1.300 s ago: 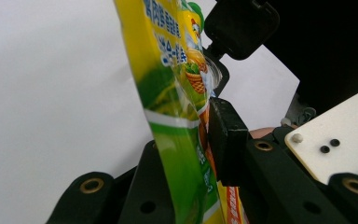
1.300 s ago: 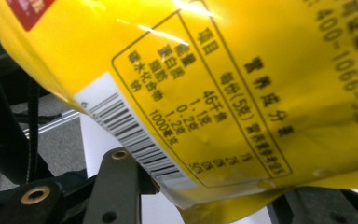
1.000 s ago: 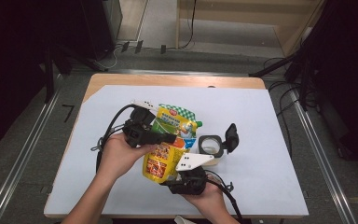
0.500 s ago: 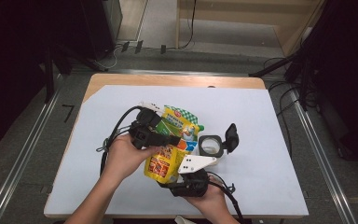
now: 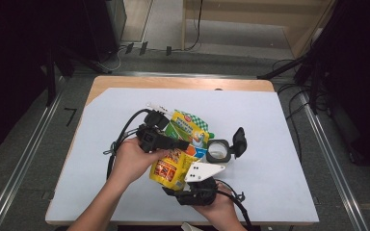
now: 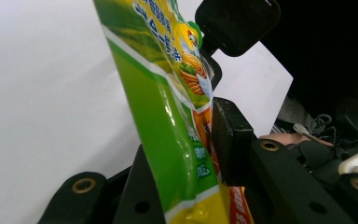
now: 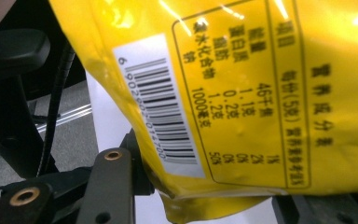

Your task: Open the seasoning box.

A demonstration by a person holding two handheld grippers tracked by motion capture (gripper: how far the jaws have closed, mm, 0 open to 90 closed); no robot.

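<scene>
Yellow pouch [image 5: 180, 149] is up off the desk [image 5: 279, 144], near its front edge. Your left gripper [image 5: 185, 143] squeezes its middle. Your right gripper [image 5: 192, 185] has been loosening, bottom end between its jaws. Putting it down is left.

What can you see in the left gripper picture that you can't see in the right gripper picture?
The left gripper view shows the pouch's green printed side, a black pad pressed against it, and a black lid above. The right gripper view shows the pouch's yellow back with a barcode and a nutrition table. Both share the same yellow-green pouch and the white table cover.
</scene>
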